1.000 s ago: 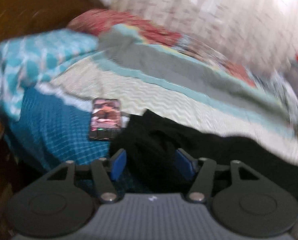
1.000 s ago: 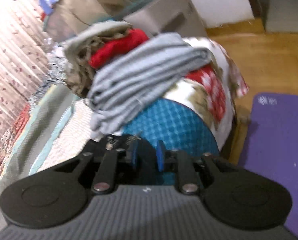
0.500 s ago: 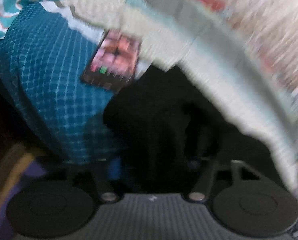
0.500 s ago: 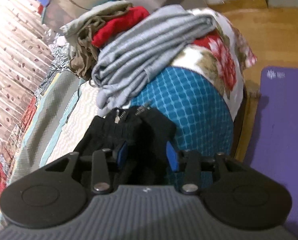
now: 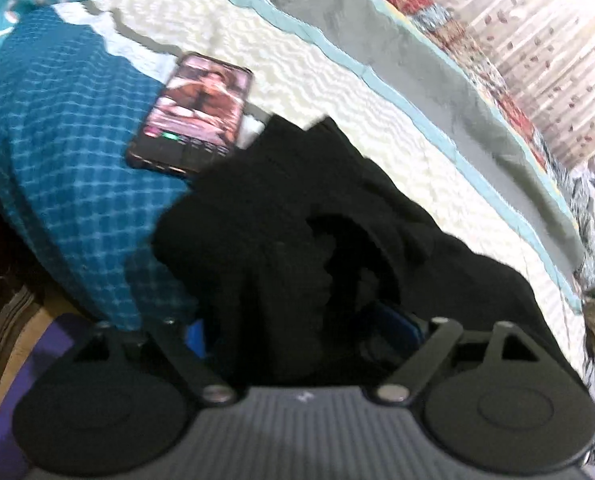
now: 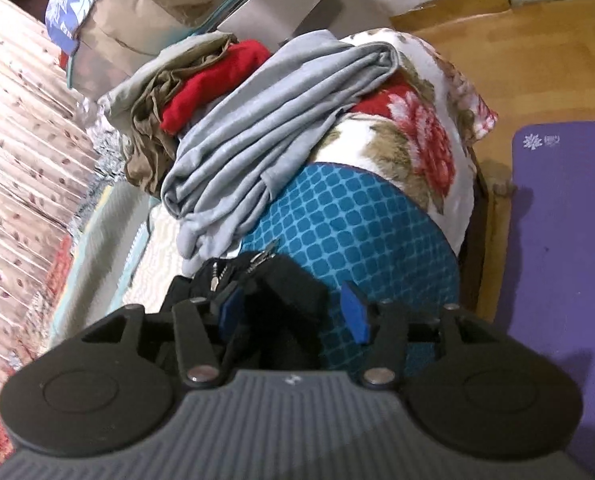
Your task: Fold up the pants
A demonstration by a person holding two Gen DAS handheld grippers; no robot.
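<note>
A: Two grippers, both close over the black pants (image 5: 297, 240). The left gripper (image 5: 305, 328) has its blue pads (image 5: 195, 336) spread wide, with a thick bunch of the dark cloth lying between them; the pads are partly buried, so I cannot tell whether either one presses on the fabric.

B: And the right gripper (image 6: 293, 312)?

A: Its jaws stand wide too. The pants' end (image 6: 281, 280) lies between the blue pads (image 6: 353, 316), nearer the left pad, with a gap before the right one. Metal zipper pulls (image 6: 215, 276) show at the cloth's far edge.

B: Where do the pants lie?

A: Along the front edge of a bed, partly on a blue checked blanket (image 5: 57, 160) and partly on a cream wavy-patterned quilt (image 5: 337, 92). Just beyond the crumpled end, in the left view, a smartphone (image 5: 193, 116) lies with its screen lit, touching or nearly touching the cloth.

B: Farther out?

A: In the right view, a folded grey garment (image 6: 273, 128) is stacked just past the pants, with red cloth (image 6: 213, 88) and olive-brown cloth (image 6: 153, 128) behind it and a floral blanket (image 6: 417, 132) beside it. A purple mat (image 6: 561, 240) lies on the wooden floor at right. A pleated patterned curtain (image 5: 537, 40) runs along the far side of the bed.
</note>
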